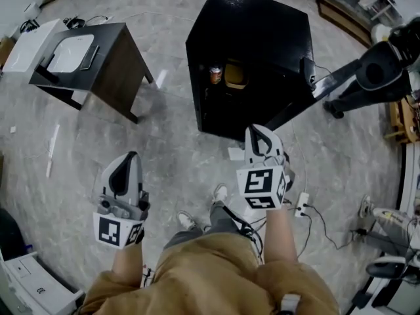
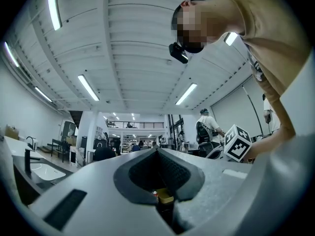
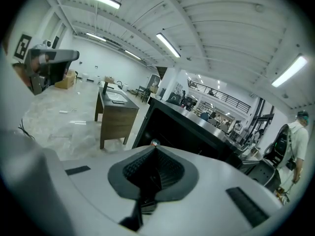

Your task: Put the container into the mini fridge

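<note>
The black mini fridge [image 1: 262,31] stands on the floor ahead with its front open. Inside it on a shelf sit a yellow container [image 1: 235,74] and a red can [image 1: 215,75] to its left. My left gripper [image 1: 133,155] hangs low at the left, well short of the fridge, shut with nothing in it. In the left gripper view the container [image 2: 166,198] and can [image 2: 154,193] show through the slot under the closed jaws. My right gripper [image 1: 252,130] hovers just in front of the fridge's lower edge, shut and empty. The right gripper view shows the fridge [image 3: 187,132] beyond the gripper [image 3: 155,145].
A dark wooden table [image 1: 111,61] with a white basin [image 1: 71,51] stands to the fridge's left. A black stand [image 1: 374,71] reaches in from the right. Cables and a power strip [image 1: 302,205] lie on the floor near my feet [image 1: 220,192]. A white machine [image 1: 26,281] sits bottom left.
</note>
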`<state>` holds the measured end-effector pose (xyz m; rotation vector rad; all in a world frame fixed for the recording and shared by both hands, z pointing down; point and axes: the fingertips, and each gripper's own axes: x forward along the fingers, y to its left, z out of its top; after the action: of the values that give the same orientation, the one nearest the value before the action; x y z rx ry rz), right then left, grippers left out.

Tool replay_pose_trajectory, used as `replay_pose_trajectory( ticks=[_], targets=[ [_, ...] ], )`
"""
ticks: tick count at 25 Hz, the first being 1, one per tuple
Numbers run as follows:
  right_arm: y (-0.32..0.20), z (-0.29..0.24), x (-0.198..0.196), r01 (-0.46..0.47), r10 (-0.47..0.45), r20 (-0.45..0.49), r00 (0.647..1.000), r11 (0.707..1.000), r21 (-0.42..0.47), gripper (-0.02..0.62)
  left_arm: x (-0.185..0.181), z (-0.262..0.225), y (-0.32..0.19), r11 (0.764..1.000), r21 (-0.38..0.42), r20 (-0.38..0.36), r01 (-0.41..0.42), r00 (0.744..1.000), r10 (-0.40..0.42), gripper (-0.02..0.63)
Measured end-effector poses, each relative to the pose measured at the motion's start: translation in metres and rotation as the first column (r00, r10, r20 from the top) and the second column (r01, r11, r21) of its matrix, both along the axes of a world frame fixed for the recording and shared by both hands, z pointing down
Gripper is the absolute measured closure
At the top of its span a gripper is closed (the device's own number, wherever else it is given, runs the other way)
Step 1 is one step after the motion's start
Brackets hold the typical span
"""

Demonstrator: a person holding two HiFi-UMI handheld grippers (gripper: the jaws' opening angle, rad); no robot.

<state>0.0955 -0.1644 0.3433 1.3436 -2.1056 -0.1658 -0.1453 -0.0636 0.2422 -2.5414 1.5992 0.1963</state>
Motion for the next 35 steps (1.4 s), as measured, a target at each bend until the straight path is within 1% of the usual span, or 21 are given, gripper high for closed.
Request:
replay_pose_trajectory(
  ticks=[6, 11, 17, 23, 30, 35],
  targets=[
    [0.023, -0.028, 0.008, 0.008, -0.008, 0.007, 1.000, 1.000, 0.020, 0.594, 0.002, -0.020, 0.017, 1.000, 0.027, 0.003, -0.004, 1.000, 0.004, 0.604],
    [0.036, -0.042, 0.008, 0.027, -0.028, 0.014, 1.000, 0.999, 0.041, 0.594, 0.008, -0.031, 0.025, 0.998, 0.055, -0.002, -0.016, 1.000, 0.016, 0.604],
    [0.050, -0.073, -0.001, 0.056, -0.057, 0.010, 0.998, 0.994, 0.095, 0.594, 0.019, -0.037, 0.041, 0.997, 0.056, 0.018, -0.050, 0.999, 0.049, 0.604],
    [0.074, -0.103, 0.002, 0.060, -0.069, 0.055, 0.996, 0.986, 0.152, 0.594, 0.014, -0.046, 0.058, 0.997, 0.065, 0.035, -0.052, 0.998, 0.050, 0.604],
    [0.108, -0.132, 0.004, 0.049, -0.081, 0.156, 0.984, 0.979, 0.197, 0.594, 0.008, -0.060, 0.074, 0.994, 0.094, 0.057, -0.046, 0.998, 0.040, 0.604],
    [0.125, -0.151, 0.010, 0.026, -0.088, 0.257, 0.963, 0.972, 0.235, 0.594, 0.014, -0.067, 0.082, 0.991, 0.108, 0.062, -0.074, 0.996, 0.068, 0.604]
  ],
)
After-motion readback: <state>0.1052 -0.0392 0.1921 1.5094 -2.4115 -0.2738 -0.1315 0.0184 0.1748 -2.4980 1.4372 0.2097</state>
